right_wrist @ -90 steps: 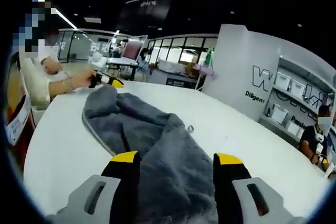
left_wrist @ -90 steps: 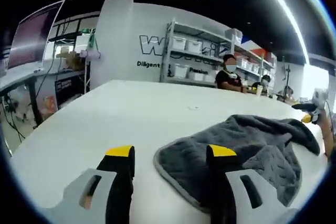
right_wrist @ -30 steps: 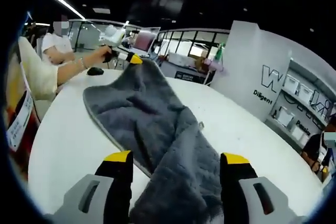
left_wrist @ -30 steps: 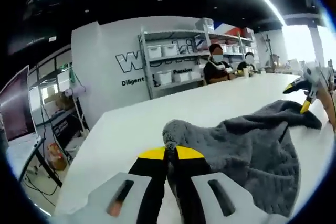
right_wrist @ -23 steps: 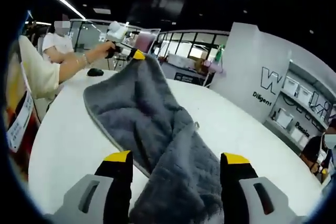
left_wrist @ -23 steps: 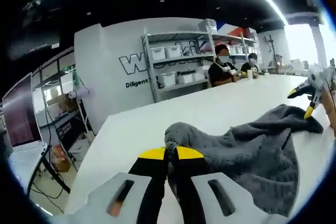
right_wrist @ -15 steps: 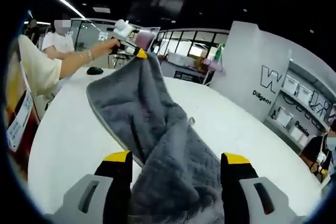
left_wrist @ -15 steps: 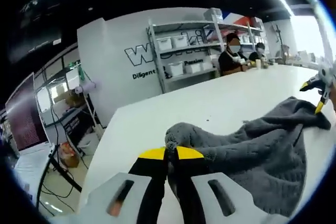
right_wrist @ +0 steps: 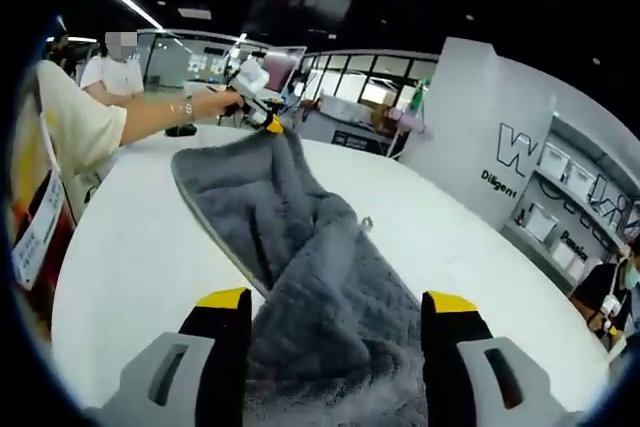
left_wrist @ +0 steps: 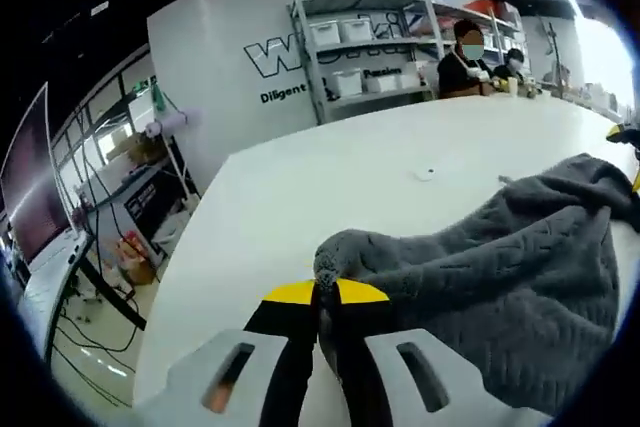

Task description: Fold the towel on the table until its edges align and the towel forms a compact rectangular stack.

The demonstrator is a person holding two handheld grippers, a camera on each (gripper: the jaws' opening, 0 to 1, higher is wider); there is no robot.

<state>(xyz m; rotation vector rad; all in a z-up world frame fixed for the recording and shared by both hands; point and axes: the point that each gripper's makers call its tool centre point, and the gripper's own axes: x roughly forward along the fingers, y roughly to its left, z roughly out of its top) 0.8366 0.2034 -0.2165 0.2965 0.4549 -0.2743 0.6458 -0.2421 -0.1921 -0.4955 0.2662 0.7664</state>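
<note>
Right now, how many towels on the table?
1. One grey towel lies across the white table: one corner is clamped in the left gripper, and the other end lies between the right gripper's open jaws.

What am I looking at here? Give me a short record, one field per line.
Setting: big white table in an open workshop
Main item: grey towel, rumpled, not yet folded
Left gripper: fingers shut on a towel corner
Right gripper: fingers apart, towel lying between them
Also there: shelving with white bins by the wall
</note>
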